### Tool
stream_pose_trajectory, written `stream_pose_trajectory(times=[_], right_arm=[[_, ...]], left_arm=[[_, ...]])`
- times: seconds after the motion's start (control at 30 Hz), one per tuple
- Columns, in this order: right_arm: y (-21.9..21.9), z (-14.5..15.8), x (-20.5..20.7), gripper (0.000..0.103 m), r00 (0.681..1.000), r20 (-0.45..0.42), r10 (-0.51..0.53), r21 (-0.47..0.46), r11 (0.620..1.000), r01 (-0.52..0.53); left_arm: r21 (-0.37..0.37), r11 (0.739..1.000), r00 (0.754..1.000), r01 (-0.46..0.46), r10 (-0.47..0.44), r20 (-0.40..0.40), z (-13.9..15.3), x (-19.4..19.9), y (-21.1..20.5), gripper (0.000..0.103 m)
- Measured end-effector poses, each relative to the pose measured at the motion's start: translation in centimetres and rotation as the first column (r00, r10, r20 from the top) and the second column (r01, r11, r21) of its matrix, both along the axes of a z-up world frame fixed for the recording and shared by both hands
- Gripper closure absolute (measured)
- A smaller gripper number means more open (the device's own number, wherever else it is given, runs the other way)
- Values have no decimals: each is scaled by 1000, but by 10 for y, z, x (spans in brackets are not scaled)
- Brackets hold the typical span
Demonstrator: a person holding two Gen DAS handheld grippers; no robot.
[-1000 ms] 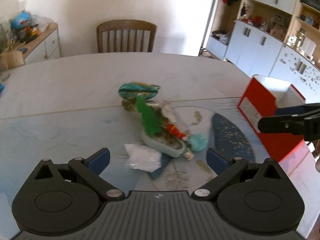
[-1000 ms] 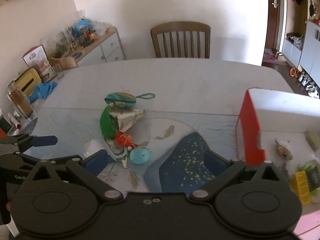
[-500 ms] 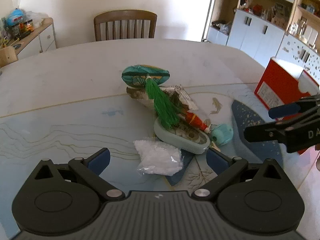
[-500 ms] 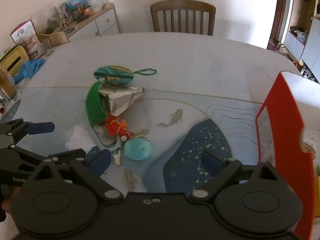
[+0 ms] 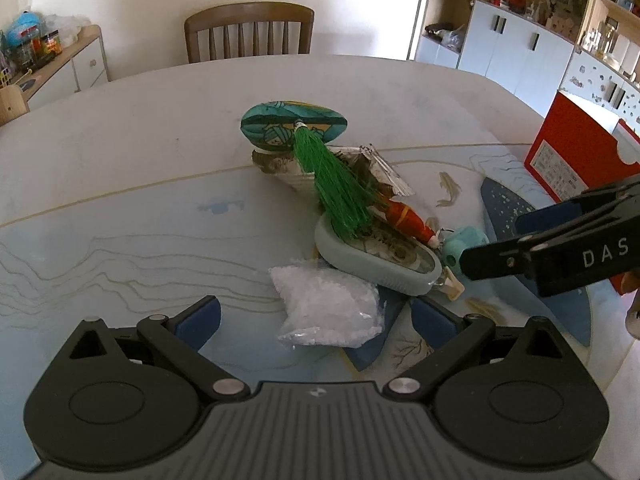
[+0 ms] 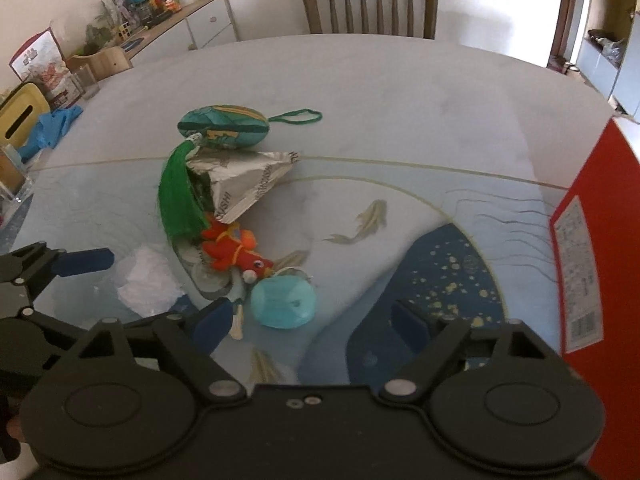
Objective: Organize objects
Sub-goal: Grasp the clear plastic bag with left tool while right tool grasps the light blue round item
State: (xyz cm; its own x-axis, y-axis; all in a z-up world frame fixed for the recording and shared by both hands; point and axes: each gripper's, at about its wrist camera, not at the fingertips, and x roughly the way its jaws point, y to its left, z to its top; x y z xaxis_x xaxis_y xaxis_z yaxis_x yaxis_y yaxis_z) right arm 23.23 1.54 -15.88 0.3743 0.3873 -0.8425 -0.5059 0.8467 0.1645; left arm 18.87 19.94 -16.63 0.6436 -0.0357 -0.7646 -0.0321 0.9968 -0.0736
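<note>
My right tongs (image 6: 312,320) are closing with the small teal pouch (image 6: 285,302) just ahead of them, nothing yet pinched; my left tongs (image 5: 316,316) stand apart over the white crinkly bag (image 5: 326,308), also holding nothing. The clutter sits heaped mid-surface (image 5: 120,152): the pouch touches the orange plush fish (image 6: 234,250), which lies on the pale oval case (image 5: 376,258) under the green tassel (image 5: 340,192). I worry the closing pads will snag the fish's cord or the case's edge and drag the heap. The bag looks slippery and may squirt out. The red box (image 6: 580,260) stands near on my right; a careless swing could knock it.
</note>
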Motion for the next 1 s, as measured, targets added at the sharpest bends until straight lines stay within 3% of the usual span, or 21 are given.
stream_pose_trajectory(times=[0.13,0.3,0.4,0.57,0.73,1.0], right_arm=[[6,-3,0,24,1000,-8,20,-1,1000,-20],[9,-4,3,30,999,-27,28,11,1000,-28],[11,-4,4,37,999,-34,42,21,999,-41],[12,-2,2,52,998,-30,55,28,998,-55],[13,1,1,66,998,-27,62,31,998,-61],[6,9,-6,67,999,-3,41,41,998,-40]], left_arm=[[5,1000,1000,3,-3,11,0,1,-1,3],[2,1000,1000,13,-13,10,0,2,-1,19],[2,1000,1000,21,-21,16,2,0,-2,34],[-1,1000,999,28,-28,16,4,-1,-2,50],[0,1000,1000,24,-24,14,6,-3,-4,54],[8,1000,1000,9,-9,14,15,-9,-5,63]])
